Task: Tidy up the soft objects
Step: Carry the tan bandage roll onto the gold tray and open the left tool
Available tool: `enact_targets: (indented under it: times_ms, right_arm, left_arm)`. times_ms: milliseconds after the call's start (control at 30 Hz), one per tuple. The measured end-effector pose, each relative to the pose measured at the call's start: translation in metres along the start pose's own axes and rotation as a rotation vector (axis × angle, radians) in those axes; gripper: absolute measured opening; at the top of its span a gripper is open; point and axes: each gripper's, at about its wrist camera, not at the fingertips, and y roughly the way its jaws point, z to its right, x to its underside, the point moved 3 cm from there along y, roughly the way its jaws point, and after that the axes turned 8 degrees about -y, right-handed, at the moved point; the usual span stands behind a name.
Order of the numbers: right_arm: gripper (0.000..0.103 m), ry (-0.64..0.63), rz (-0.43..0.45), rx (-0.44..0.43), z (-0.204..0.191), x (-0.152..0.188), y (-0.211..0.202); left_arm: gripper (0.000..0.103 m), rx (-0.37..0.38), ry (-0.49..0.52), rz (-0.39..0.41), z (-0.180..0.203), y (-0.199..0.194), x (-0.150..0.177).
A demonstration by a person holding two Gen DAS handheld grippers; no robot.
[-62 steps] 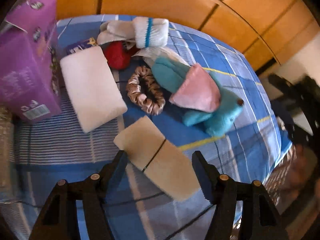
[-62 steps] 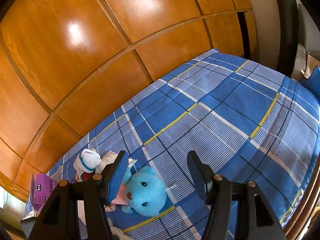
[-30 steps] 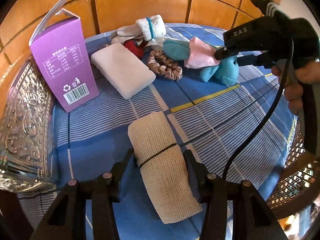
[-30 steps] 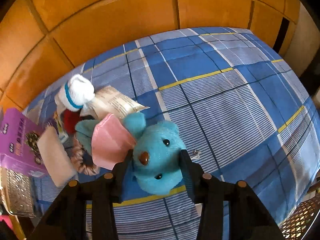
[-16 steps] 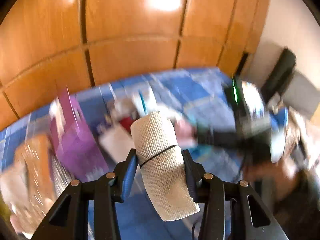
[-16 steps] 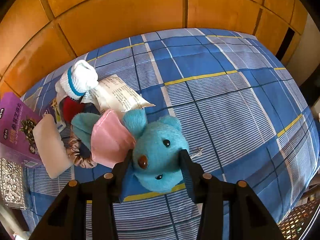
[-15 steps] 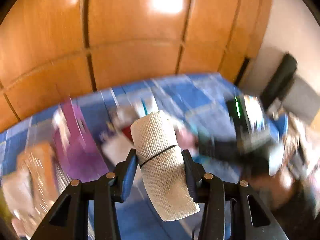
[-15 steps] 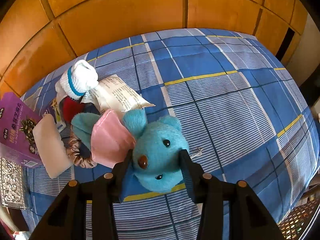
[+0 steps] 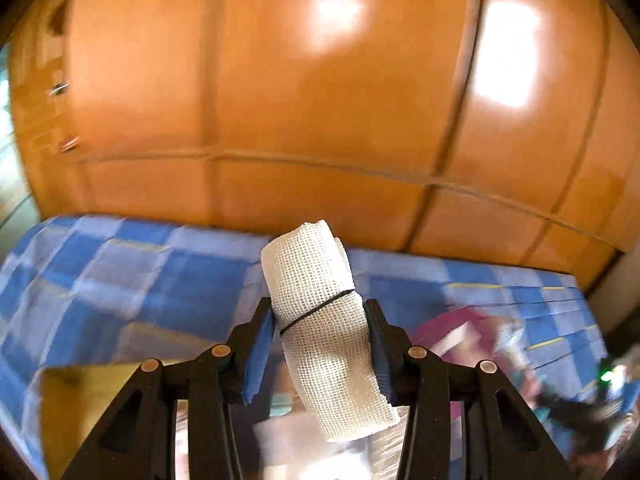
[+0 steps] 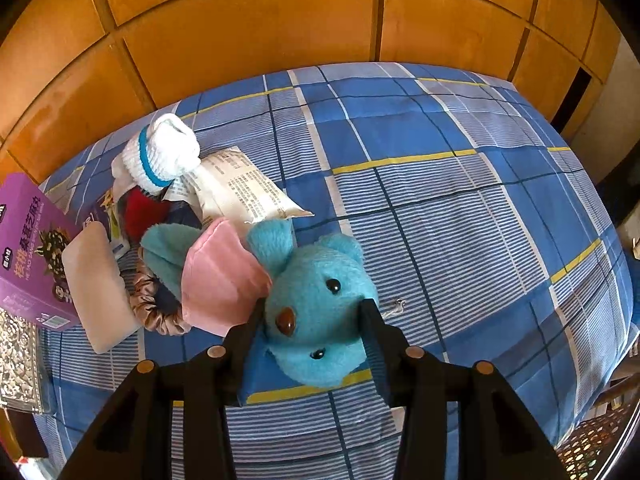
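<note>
My left gripper [image 9: 318, 308] is shut on a white gauze roll [image 9: 308, 264] bound with a black band, held in the air above the blue checked cloth [image 9: 120, 280]. My right gripper [image 10: 312, 307] points down at a blue teddy bear [image 10: 316, 276] lying on the cloth, its pads pressing both sides of the bear's head. A pink cloth [image 10: 220, 276] lies over the bear's body. Left of it are a satin scrunchie [image 10: 148, 308], a white pad [image 10: 96, 280], a red soft thing [image 10: 142, 212] and a white sock roll [image 10: 160, 156].
A purple box [image 10: 28, 252] stands at the left edge, with an embossed silver tray [image 10: 16, 360] below it. A printed packet [image 10: 236, 188] lies behind the bear. Wooden panels [image 10: 260, 28] close off the back. The left wrist view is motion-blurred.
The left gripper lifted the gauze roll off the cloth and swung left, so its view now faces the wooden wall. The right gripper stays around the bear's head.
</note>
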Motion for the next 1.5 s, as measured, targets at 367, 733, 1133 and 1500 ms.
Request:
enact_targets:
  times_ms: [367,733,1133,1500]
  right_arm:
    - [0.045,-0.054,0.010,0.047,-0.008,0.001,-0.003]
    - [0.044,-0.172,0.038,0.138,-0.026,0.003,-0.006]
    - [0.043,-0.204,0.048,0.167,-0.030,0.004,-0.007]
    - [0.039,-0.227,0.179,0.184,-0.047,0.015,-0.045]
  left_arm:
    - [0.046,-0.166,-0.258,-0.061,-0.178,-0.044,0.087]
    - [0.058,-0.223,-0.287,-0.131,-0.215,0.006,0.099]
    - [0.085,-0.194,-0.233,-0.072,-0.188,-0.014,0.110]
    - [0.085,-0.099,-0.102,-0.087,-0.138,-0.052,0.158]
